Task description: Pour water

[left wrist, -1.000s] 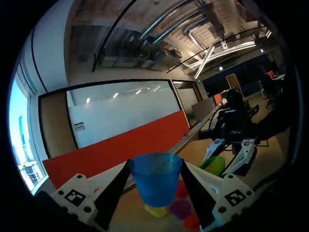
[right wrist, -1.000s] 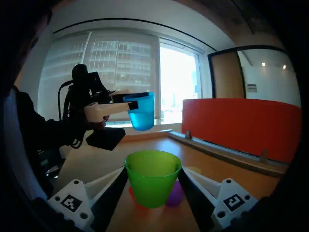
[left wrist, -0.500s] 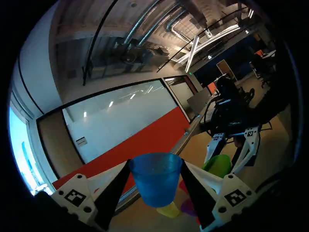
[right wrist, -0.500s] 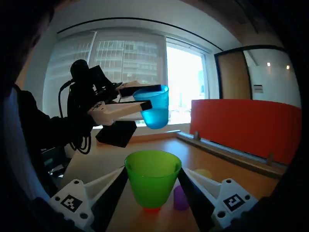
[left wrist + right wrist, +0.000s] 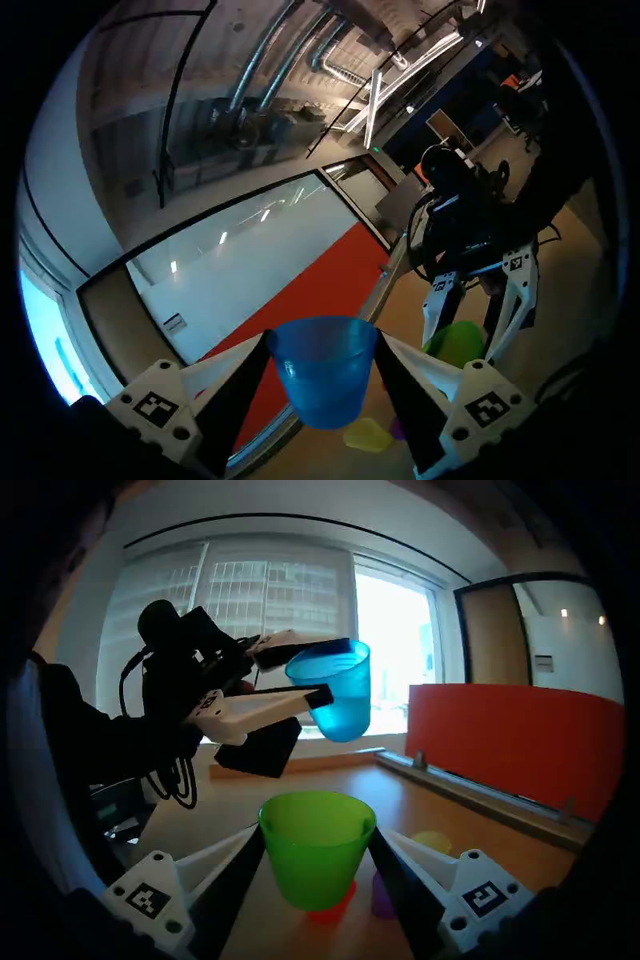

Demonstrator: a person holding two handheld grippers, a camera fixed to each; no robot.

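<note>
A yellow cup, a purple cup and a red cup lie on the wooden surface just behind the green cup; an orange partition stands beyond. The left tongs are clenched on the blue cup, which is tilted in the air above the green cup; the right tongs grasp the green cup upright. Since a second ago the blue cup has risen, tipped further and come nearer to the green cup.

Orange partition, wooden table, bright window, ceiling pipes
</note>
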